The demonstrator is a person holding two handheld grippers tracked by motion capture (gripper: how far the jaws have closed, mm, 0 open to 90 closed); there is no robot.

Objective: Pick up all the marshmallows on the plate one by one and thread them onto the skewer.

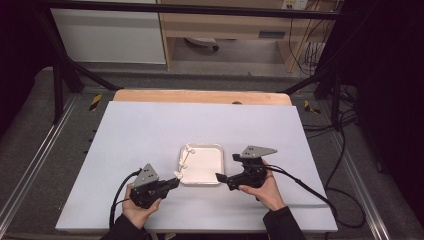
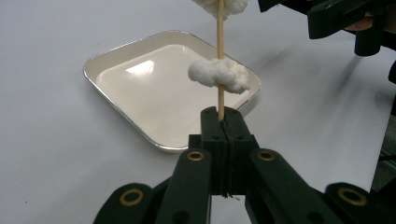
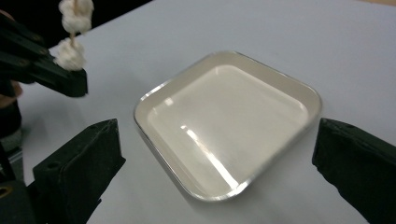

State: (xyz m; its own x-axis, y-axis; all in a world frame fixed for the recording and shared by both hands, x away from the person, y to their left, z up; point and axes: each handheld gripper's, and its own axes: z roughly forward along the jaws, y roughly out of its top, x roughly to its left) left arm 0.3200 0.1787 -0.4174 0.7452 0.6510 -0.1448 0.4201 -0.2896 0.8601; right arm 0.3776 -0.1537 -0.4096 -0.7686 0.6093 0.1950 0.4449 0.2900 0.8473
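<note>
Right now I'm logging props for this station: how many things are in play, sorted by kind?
Trays: 1, the white tray
Skewers: 1, the wooden skewer, clamped upright in the left gripper
White fluffy lumps on the skewer: at least 2, e.g. the lower lump
Grippers: 2, including the right gripper, jaws apart
Total: at least 6

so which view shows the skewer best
The left gripper view: the skewer rises from the shut jaws, close and sharp. The high view shows it small over the tray's left edge; the right gripper view catches its white lumps, top left.
</note>
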